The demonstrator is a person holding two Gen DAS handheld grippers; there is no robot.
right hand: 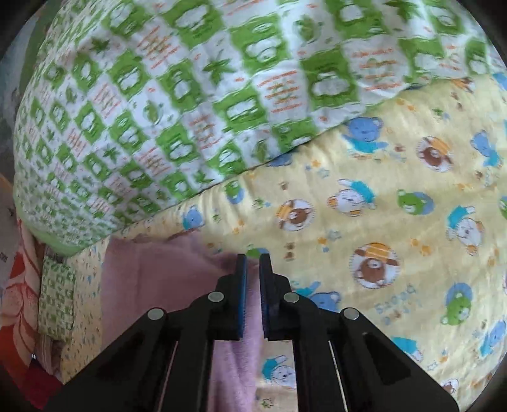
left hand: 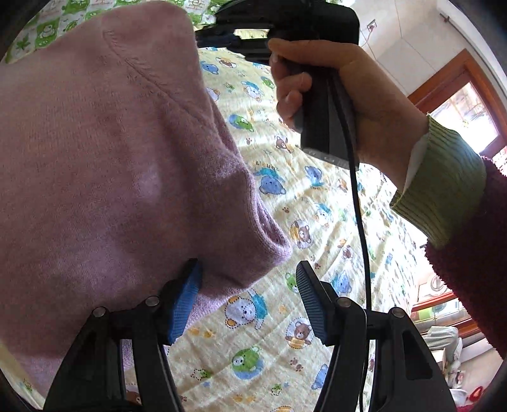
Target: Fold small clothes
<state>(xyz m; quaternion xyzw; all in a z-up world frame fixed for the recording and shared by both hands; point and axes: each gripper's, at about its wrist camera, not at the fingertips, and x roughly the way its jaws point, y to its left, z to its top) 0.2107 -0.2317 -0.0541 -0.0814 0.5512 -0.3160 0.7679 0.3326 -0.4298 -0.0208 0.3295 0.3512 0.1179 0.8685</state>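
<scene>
A small pink knit garment [left hand: 104, 152] fills the left of the left wrist view, lifted over a yellow bear-print quilt [left hand: 279, 332]. My left gripper [left hand: 250, 291] is open; its left pad touches the garment's lower edge and nothing lies between the pads. My right gripper shows at the top of that view [left hand: 285, 28], held by a hand. In the right wrist view my right gripper [right hand: 253, 269] is shut on the edge of the pink garment [right hand: 164, 269], which hangs down to its left and below.
A green-and-white patterned blanket [right hand: 177, 95] is bunched at the far side of the quilt [right hand: 396, 206]. A red patterned cloth [right hand: 19, 301] lies at the left edge. A black cable [left hand: 361, 222] hangs from the right gripper. A window and shelf are at the right.
</scene>
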